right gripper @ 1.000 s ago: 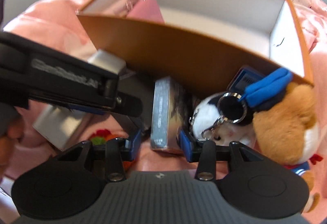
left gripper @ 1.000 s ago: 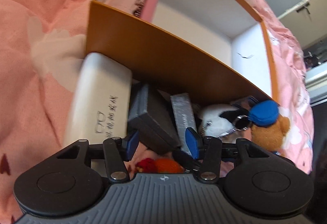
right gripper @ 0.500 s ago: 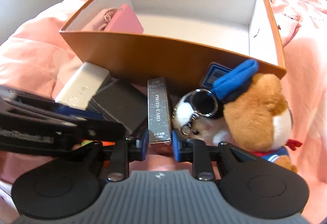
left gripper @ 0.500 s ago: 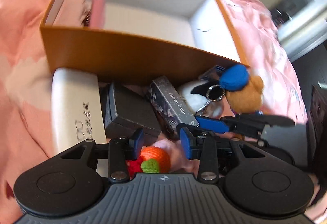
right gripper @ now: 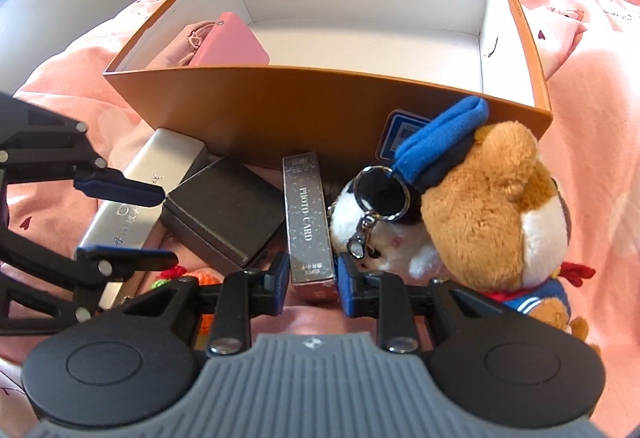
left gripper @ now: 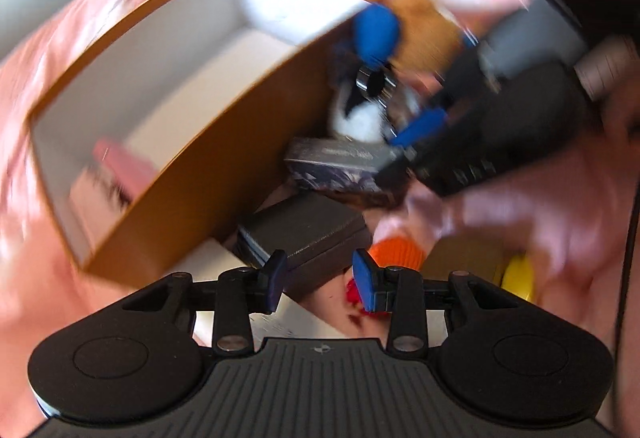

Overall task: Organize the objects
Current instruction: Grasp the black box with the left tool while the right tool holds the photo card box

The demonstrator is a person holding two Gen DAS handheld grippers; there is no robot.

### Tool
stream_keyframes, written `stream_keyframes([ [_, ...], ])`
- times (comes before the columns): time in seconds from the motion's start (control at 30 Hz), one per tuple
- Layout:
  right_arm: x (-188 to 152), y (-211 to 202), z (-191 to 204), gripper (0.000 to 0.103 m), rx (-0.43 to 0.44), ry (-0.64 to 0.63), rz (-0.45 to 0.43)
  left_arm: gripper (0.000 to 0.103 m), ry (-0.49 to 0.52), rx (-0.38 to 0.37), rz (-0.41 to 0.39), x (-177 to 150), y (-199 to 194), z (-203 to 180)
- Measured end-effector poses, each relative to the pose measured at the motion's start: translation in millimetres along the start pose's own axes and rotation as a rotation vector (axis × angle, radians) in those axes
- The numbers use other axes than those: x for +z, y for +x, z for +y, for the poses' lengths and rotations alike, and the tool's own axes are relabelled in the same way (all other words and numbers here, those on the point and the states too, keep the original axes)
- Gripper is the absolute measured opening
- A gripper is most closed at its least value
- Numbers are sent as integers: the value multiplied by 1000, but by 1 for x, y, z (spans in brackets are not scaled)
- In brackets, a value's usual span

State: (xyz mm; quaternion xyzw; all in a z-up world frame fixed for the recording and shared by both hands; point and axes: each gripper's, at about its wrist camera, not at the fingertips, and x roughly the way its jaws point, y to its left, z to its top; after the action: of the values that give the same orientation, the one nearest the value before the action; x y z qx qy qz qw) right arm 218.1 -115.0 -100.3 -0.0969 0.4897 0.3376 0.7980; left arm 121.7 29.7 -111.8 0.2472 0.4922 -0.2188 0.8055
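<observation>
An open orange box (right gripper: 320,94) lies on pink bedding and holds a pink wallet (right gripper: 230,46). In front of it lie a silver glasses case (right gripper: 144,190), a black box (right gripper: 222,212), a "PHOTO CARD" box (right gripper: 308,222), a panda keychain plush (right gripper: 372,222) and a brown plush with a blue cap (right gripper: 492,206). My right gripper (right gripper: 311,274) is shut on the near end of the photo card box. My left gripper (left gripper: 318,280) is open around a corner of the black box (left gripper: 304,230); its view is blurred. It also shows in the right wrist view (right gripper: 132,226).
An orange and red crochet toy (left gripper: 396,256) and a yellow item (left gripper: 520,276) lie near my left gripper. A blue card (right gripper: 400,130) leans against the orange box's wall. Pink bedding (right gripper: 592,78) surrounds everything.
My left gripper has swung round fast to the left of the pile and now points across it. My right gripper has closed on the photo card box.
</observation>
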Motion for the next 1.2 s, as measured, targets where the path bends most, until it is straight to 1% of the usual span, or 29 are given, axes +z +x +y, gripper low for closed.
stream_keyframes([
  [0.13, -1, 3, -2, 28, 19, 1, -6, 46, 291, 47, 68, 3, 8, -20],
  [0.2, 0, 4, -2, 30, 28, -5, -6, 50, 421, 70, 97, 2, 12, -28],
  [0.23, 1, 5, -2, 31, 33, -9, -6, 54, 478, 83, 106, 2, 14, -33],
  [0.27, 2, 5, -2, 31, 37, -13, -5, 58, 531, 101, 109, 1, 16, -37],
  [0.3, 2, 6, -1, 31, 38, -18, -3, 59, 583, 125, 109, -1, 18, -41],
  [0.43, 5, 5, 2, 33, 38, -39, 0, 60, 792, 243, 90, -10, 26, -57],
  [0.47, 6, 5, 2, 33, 38, -42, 0, 62, 831, 265, 86, -13, 28, -60],
  [0.53, 9, 6, 4, 34, 43, -51, -2, 62, 885, 277, 77, -17, 34, -64],
  [0.6, 13, 9, 5, 34, 48, -60, 0, 61, 899, 281, 60, -17, 39, -67],
  [0.67, 17, 14, 8, 33, 48, -75, 5, 61, 889, 278, 44, -15, 42, -68],
  [0.73, 21, 16, 9, 36, 58, -85, -2, 61, 888, 276, 29, -16, 46, -70],
  [0.8, 27, 18, 10, 41, 68, -90, -10, 54, 899, 281, 25, -19, 52, -73],
  [0.83, 30, 20, 11, 42, 72, -92, -13, 46, 899, 279, 30, -20, 54, -74],
  [0.87, 33, 22, 11, 43, 79, -88, -7, 46, 889, 279, 30, -21, 55, -75],
  [0.93, 38, 25, 11, 44, 97, -75, 7, 42, 848, 262, 31, -20, 54, -73],
  [1.07, 40, 20, 11, 44, 100, -56, 31, 41, 766, 244, 11, -22, 47, -69],
  [1.17, 37, 15, 12, 43, 90, -90, 47, 38, 673, 210, 3, -19, 39, -64],
  [1.2, 36, 14, 12, 43, 87, -95, 54, 38, 627, 201, 1, -16, 36, -60],
])
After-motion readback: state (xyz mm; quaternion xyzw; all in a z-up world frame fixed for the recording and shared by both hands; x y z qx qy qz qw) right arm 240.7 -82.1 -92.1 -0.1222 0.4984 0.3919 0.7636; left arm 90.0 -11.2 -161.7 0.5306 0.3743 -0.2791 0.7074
